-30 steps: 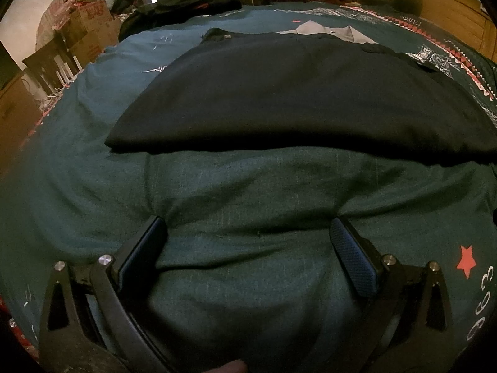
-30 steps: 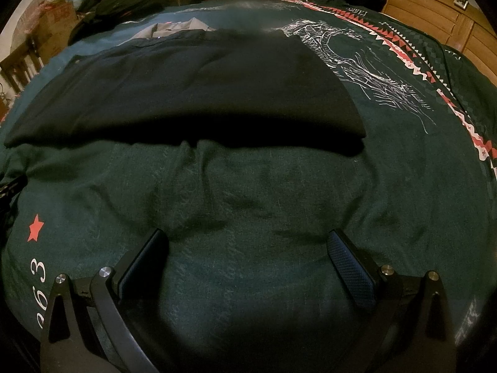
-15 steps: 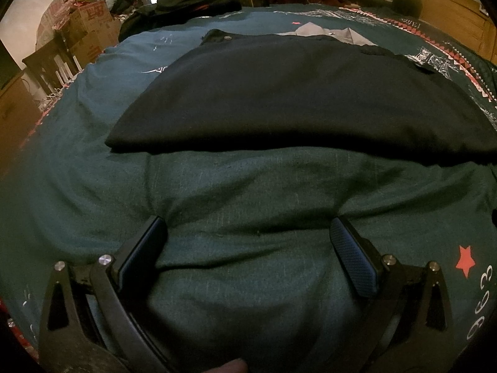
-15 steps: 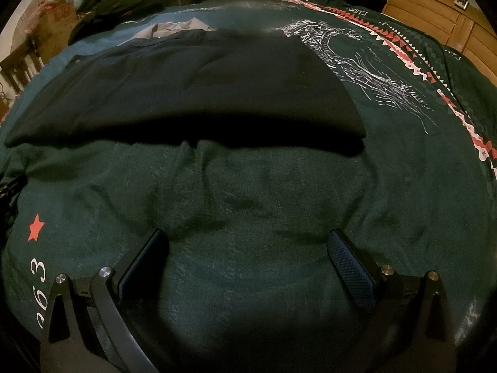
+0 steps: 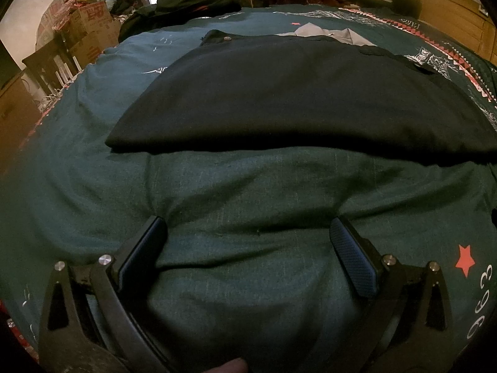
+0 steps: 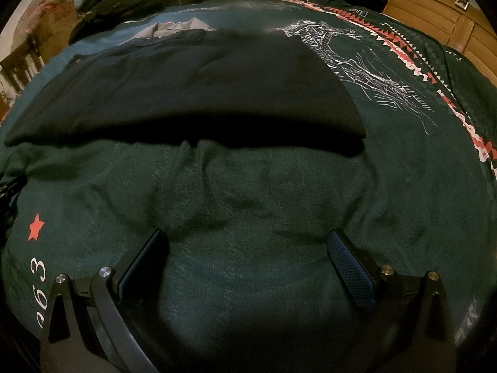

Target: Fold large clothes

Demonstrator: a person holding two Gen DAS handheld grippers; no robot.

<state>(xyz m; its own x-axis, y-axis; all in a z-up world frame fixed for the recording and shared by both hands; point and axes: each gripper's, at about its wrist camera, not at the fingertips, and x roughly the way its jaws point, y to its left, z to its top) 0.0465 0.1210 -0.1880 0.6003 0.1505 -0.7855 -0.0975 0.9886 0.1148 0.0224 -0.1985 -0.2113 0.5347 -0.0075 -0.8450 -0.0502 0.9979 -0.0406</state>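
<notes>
A dark garment [image 5: 289, 99] lies spread flat across the middle of the bed, its near edge a straight fold running side to side, a button visible at its far left corner. It rests on a dark green bedspread [image 5: 248, 199] printed with white line drawings, a red and white zigzag border [image 6: 413, 59] along the right side, and a red star [image 5: 465, 255] beside white numerals near the front. A grey collared shirt [image 5: 329, 32] peeks out from behind the dark garment at its far edge. The left gripper [image 5: 248, 236] sits low over the rumpled bedspread, well short of the garment's near edge, its fingers spread wide with nothing between them but the cloth of the cover. The right gripper [image 6: 248, 245] hangs the same way beside it, fingers [image 6: 348, 264] wide apart and empty, aimed at the garment's right half. Beyond the bed I see stacked cardboard boxes [image 5: 90, 28] at the left, a wooden headboard [image 6: 435, 6] at the right, and heaps of clothing along the far side.
</notes>
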